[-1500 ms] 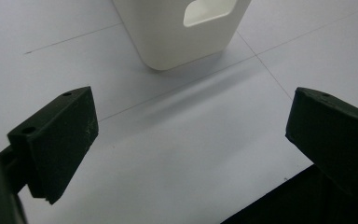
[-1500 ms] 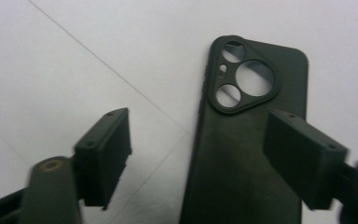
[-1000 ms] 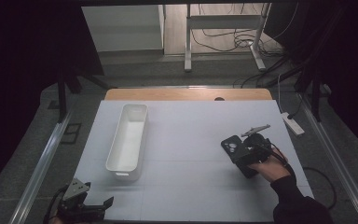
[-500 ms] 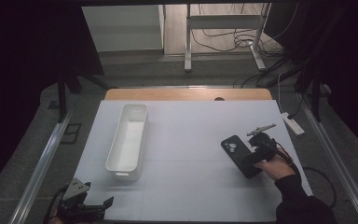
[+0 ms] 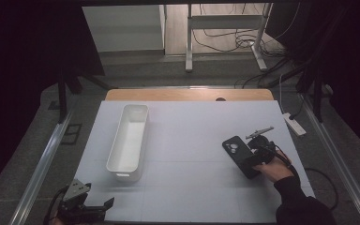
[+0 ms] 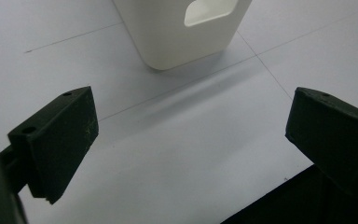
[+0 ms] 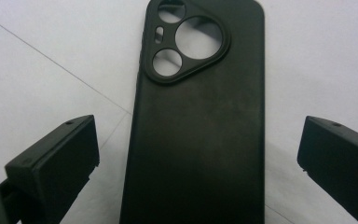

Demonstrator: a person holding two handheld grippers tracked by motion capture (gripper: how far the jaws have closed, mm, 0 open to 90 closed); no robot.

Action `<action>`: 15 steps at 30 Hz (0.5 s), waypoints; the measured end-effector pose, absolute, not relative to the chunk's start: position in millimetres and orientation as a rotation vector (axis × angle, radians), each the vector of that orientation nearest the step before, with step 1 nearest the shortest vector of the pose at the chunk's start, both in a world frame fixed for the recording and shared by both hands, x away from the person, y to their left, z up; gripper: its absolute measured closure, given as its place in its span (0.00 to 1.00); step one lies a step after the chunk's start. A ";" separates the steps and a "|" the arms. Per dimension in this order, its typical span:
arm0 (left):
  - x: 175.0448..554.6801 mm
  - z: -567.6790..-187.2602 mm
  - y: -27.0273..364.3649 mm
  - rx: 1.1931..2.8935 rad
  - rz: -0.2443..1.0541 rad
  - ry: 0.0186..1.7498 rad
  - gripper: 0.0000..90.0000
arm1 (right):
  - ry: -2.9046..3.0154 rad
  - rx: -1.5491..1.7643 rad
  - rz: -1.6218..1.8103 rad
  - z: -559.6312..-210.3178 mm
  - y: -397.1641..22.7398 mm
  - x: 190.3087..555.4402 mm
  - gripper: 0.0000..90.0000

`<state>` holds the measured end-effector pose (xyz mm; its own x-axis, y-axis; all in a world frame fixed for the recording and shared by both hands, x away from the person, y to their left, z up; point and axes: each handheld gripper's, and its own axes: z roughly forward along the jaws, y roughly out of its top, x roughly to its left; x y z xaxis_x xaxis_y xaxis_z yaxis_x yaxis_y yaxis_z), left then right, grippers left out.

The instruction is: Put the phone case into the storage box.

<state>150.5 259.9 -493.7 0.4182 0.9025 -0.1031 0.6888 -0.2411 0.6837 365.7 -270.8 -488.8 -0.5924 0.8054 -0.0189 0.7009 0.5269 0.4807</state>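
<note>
A black phone case (image 5: pixel 238 153) (image 7: pixel 200 116) lies flat on the white table sheet at the right, camera cut-outs facing up. My right gripper (image 5: pixel 254 161) (image 7: pixel 198 154) stands open over its near end, one jaw on either side, neither touching it. A long white bin (image 5: pixel 129 140) (image 6: pixel 186 28) stands left of the middle, empty as far as I see. My left gripper (image 5: pixel 101 208) (image 6: pixel 191 130) is open at the table's front left corner, aimed at the bin's near end with its handle hole, with nothing between its jaws.
The white sheet (image 5: pixel 192 131) covers the table, with a wooden strip (image 5: pixel 187 95) at the far edge. A white power strip (image 5: pixel 294 124) lies off the right edge. Cables and a metal stand (image 5: pixel 225 28) are on the floor beyond.
My right gripper has drawn back toward the near right, so more of the phone case lies uncovered on the sheet. The left gripper has stayed where it was.
</note>
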 end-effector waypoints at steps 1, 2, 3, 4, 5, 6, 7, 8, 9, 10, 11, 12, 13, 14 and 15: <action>150.5 -493.8 259.8 2.011 0.413 1.343 0.04 | 2.532 1.272 0.628 -490.5 -270.7 365.9 0.00; 150.5 -493.7 259.9 2.011 0.413 1.344 0.04 | 2.532 1.271 0.624 -492.3 -270.7 366.1 0.00; 150.5 -493.7 259.9 2.011 0.413 1.344 0.04 | 2.537 1.271 0.618 -494.6 -270.7 366.4 0.00; 150.5 -493.7 259.9 2.011 0.413 1.344 0.04 | 2.537 1.271 0.618 -494.6 -270.7 366.4 0.00; 150.6 -493.7 260.0 2.011 0.412 1.344 0.04 | 2.539 1.266 0.610 -496.5 -271.0 366.7 0.00; 150.6 -493.7 260.0 2.011 0.411 1.344 0.04 | 2.535 1.271 0.605 -498.8 -271.2 366.9 0.00; 150.6 -493.7 260.1 2.010 0.410 1.344 0.04 | 2.537 1.273 0.599 -501.1 -271.6 367.1 0.00; 150.7 -493.7 260.1 2.010 0.409 1.344 0.04 | 2.543 1.269 0.597 -503.1 -272.4 367.6 0.00; 150.8 -493.7 260.2 2.011 0.409 1.344 0.04 | 2.545 1.275 0.592 -504.9 -272.9 367.6 0.00; 150.8 -493.8 260.0 2.012 0.406 1.343 0.04 | 2.547 1.277 0.586 -506.9 -273.3 367.7 0.00; 150.9 -493.7 259.8 2.015 0.408 1.342 0.03 | 2.554 1.278 0.582 -509.3 -273.7 367.6 0.00; 150.8 -493.7 259.6 2.016 0.409 1.341 0.03 | 2.560 1.280 0.571 -511.0 -273.9 367.6 0.00; 150.8 -493.7 259.5 2.018 0.409 1.339 0.03 | 2.553 1.267 0.565 -512.1 -273.6 366.8 0.00; 150.8 -493.7 259.5 2.018 0.409 1.339 0.03 | 2.552 1.270 0.564 -512.0 -273.3 366.7 0.00; 150.8 -493.7 259.8 2.015 0.409 1.340 0.03 | 2.551 1.269 0.562 -512.1 -273.2 366.7 0.00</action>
<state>150.8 259.8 -493.7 0.4223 0.9005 -0.1040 0.6892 -0.2446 0.6820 366.7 -273.2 -512.1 -0.5953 0.8026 -0.0396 0.7115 0.5493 0.4382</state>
